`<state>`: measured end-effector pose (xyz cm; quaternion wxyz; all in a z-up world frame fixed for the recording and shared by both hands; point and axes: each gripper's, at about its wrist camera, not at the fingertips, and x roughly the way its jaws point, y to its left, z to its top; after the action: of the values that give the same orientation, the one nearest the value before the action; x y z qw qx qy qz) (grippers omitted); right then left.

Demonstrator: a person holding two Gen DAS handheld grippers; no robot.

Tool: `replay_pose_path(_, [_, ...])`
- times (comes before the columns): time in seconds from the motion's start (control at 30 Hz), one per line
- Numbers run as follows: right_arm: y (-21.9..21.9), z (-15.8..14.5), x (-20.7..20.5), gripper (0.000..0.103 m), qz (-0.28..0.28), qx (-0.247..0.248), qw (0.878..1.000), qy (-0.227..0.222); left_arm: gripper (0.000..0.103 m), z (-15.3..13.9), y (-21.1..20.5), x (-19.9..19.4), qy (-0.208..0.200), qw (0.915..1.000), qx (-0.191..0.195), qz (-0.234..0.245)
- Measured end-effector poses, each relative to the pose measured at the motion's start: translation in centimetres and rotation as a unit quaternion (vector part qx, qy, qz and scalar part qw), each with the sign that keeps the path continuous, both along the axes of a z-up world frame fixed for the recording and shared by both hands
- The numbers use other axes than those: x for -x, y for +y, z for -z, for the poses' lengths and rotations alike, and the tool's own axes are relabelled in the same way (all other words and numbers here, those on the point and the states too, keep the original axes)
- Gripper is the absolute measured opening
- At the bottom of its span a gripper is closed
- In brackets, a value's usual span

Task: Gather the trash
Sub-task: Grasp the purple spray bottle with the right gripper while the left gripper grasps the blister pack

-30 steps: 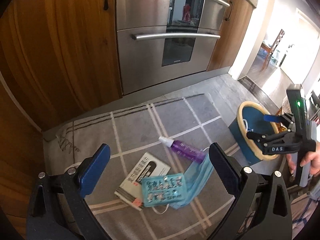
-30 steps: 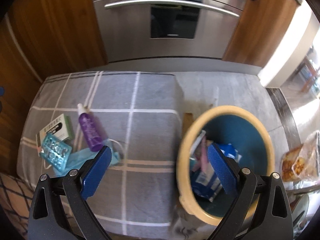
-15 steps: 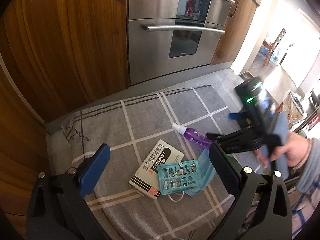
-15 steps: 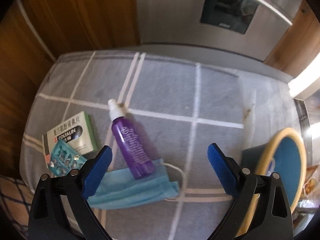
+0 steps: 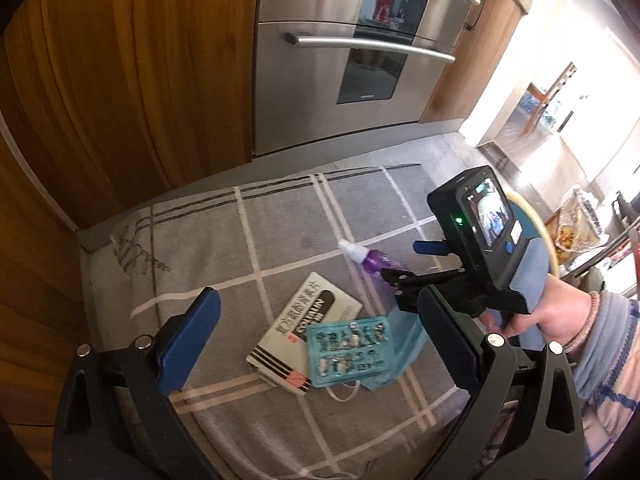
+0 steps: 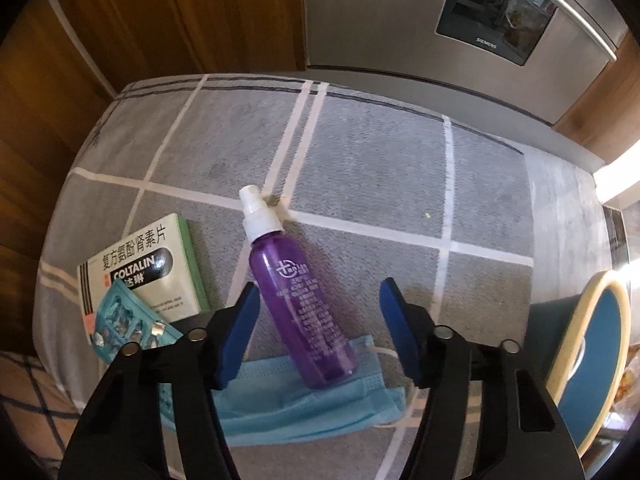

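A purple spray bottle (image 6: 296, 300) lies on the grey checked rug, its base on a blue face mask (image 6: 304, 408). My right gripper (image 6: 320, 328) is open, its fingers straddling the bottle's lower half from above. A white and green medicine box (image 6: 148, 268) and a teal blister pack (image 6: 128, 328) lie to the left. In the left wrist view my left gripper (image 5: 316, 340) is open and empty above the box (image 5: 308, 316) and blister pack (image 5: 348, 348); the right gripper (image 5: 408, 264) hovers over the bottle (image 5: 368, 258).
The blue bin with a cream rim (image 6: 588, 364) stands at the rug's right edge. Wooden cabinets (image 5: 120, 80) and a steel oven (image 5: 352, 52) close the far side. A snack packet (image 5: 576, 224) lies on the floor beyond the bin.
My right gripper has swung left from over the bin and lowered over the purple bottle. The left gripper has shifted a little, still open.
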<state>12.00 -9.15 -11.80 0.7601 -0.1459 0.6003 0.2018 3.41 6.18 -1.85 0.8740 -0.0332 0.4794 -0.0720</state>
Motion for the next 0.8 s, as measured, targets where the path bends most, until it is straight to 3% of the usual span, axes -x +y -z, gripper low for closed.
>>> replay_pose_path(0.1, [0.2, 0.4, 0.0, 0.056, -0.007, -0.002, 1.000, 0.005, 0.097, 0.5, -0.1, -0.2, 0.004, 0.9999, -0.013, -0.001])
replay_pose_path(0.23, [0.3, 0.8, 0.4, 0.040, -0.013, -0.006, 1.000, 0.018, 0.097, 1.4, -0.1, -0.6, 0.014, 0.9997, -0.020, -0.002])
replay_pose_path(0.4, [0.4, 0.7, 0.6, 0.037, -0.012, 0.004, 1.000, 0.015, 0.097, 3.1, 0.2, -0.9, 0.039, 0.9988, -0.028, -0.011])
replay_pose_path(0.6, [-2.2, -3.3, 0.7, 0.034, 0.036, -0.025, 0.999, -0.014, 0.097, 4.5, 0.2, -0.7, 0.052, 0.9977, -0.043, -0.008])
replay_pose_path(0.7, [-4.8, -6.0, 1.6, 0.034, 0.080, -0.039, 0.996, -0.026, 0.097, 5.1, -0.9, -0.1, 0.052, 0.9963, -0.064, 0.021])
replay_pose_path(0.8, [-7.3, -9.7, 2.7, 0.033, 0.112, -0.061, 0.990, -0.065, 0.097, 6.0, -2.5, 0.3, 0.064, 0.9946, -0.064, 0.051])
